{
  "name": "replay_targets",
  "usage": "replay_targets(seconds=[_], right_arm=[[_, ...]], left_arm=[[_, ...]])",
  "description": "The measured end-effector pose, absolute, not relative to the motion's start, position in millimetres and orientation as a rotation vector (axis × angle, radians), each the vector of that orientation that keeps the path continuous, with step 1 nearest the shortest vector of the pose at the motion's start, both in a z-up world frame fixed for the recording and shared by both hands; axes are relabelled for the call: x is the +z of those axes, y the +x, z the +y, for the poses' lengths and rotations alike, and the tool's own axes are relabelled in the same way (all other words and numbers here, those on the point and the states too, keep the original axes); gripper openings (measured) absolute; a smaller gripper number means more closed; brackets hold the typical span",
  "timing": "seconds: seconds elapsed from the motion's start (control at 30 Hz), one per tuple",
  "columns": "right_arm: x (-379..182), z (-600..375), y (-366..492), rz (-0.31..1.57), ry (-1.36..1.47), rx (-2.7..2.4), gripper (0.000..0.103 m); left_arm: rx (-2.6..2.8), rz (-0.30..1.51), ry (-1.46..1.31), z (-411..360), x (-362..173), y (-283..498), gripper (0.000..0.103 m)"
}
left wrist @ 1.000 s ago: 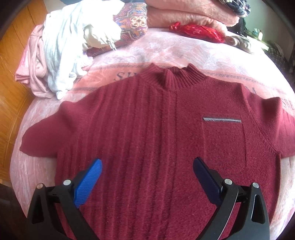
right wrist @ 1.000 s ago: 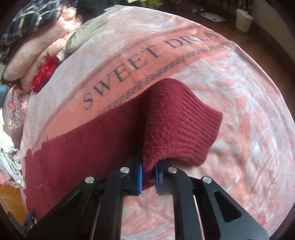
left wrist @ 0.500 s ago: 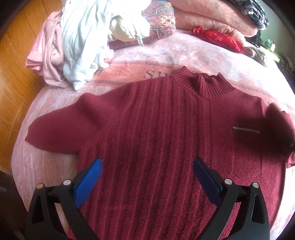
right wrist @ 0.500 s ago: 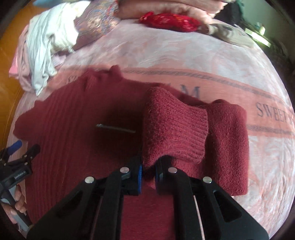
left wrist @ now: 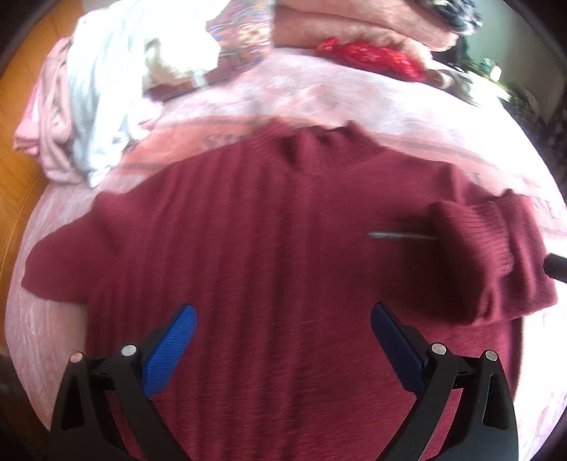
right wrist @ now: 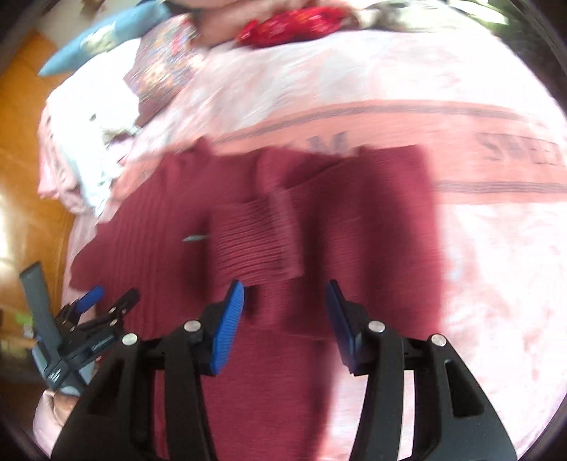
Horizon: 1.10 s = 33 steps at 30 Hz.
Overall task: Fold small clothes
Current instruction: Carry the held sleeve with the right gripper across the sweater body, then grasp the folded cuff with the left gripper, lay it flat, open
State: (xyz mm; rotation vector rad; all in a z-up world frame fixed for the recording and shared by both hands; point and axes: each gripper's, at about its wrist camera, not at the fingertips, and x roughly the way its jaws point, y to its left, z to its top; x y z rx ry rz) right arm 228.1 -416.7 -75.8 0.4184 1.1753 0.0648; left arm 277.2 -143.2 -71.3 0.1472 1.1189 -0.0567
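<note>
A dark red knitted sweater (left wrist: 269,227) lies flat on the pink bedspread (left wrist: 354,103), collar at the far side. Its right sleeve (left wrist: 475,244) is folded inward over the chest; the ribbed cuff (right wrist: 255,244) rests near the small grey pocket trim (left wrist: 400,234). My right gripper (right wrist: 285,301) hovers just short of that cuff, its jaws opening with nothing between the blue pads. Over the sweater's lower body my left gripper (left wrist: 281,319) stands open and empty. The left sleeve (left wrist: 60,269) stays spread out. The left gripper (right wrist: 106,301) also shows in the right wrist view.
A heap of white and pink clothes (left wrist: 92,106) lies at the far left of the bed. Folded pink blankets (left wrist: 354,28) and a red cloth (left wrist: 372,56) sit at the far edge, with a patterned fabric (right wrist: 163,67) beside them. Wooden floor (right wrist: 24,159) lies left of the bed.
My right gripper carried the right sleeve inward over the chest, then opened and let the cuff drop onto the sweater. The left gripper stayed open over the lower body, shifting sideways.
</note>
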Motion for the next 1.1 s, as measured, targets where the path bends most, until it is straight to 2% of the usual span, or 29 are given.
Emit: replay_targets(seconds=[0.27,0.37,0.4,0.43,0.47,0.53,0.57,0.6,0.7,0.9,1.1], right_arm=[[-99.4,-483.6,216.0,1.184,0.508,-0.005,0.05],[-105.8,-499.2,208.4,1.19,0.536,-0.007,0.052],[-106.2,-503.2,206.7,1.189,0.541,-0.009,0.053],[-106.6,-504.6,206.3,1.187,0.544,-0.008,0.055],[-106.4,-506.6,205.8,1.184,0.548,-0.007,0.055],[-105.1,-509.4,204.2,1.178,0.553,-0.006,0.056],[-104.0,-510.5,202.9,1.175,0.554,-0.006,0.057],[-103.1,-510.9,202.0,1.173,0.555,-0.006,0.058],[-100.6,-511.2,198.7,1.171,0.551,-0.005,0.06],[-100.5,-504.8,200.4,1.176,0.542,-0.01,0.06],[-106.8,-481.9,210.9,1.201,0.54,0.041,0.06]], left_arm=[[-0.191,1.061,0.379,-274.6,-79.0,270.9,0.099],[-0.208,1.055,0.472,-307.2,-91.0,279.7,0.096],[-0.218,1.057,0.51,-315.4,-96.9,280.4,0.079],[-0.236,1.076,0.54,-321.1,-104.0,280.8,0.067],[-0.267,1.113,0.524,-323.3,-109.3,282.7,0.049],[-0.281,1.143,0.451,-319.6,-110.5,286.0,0.041],[-0.288,1.148,0.426,-317.2,-109.1,287.4,0.025],[-0.293,1.153,0.396,-311.9,-106.4,290.2,0.016],[-0.325,1.155,0.283,-292.9,-93.5,292.6,0.013],[-0.335,1.047,0.129,-228.6,-47.6,292.5,0.013],[-0.25,0.968,0.096,-151.9,-28.7,302.4,0.013]])
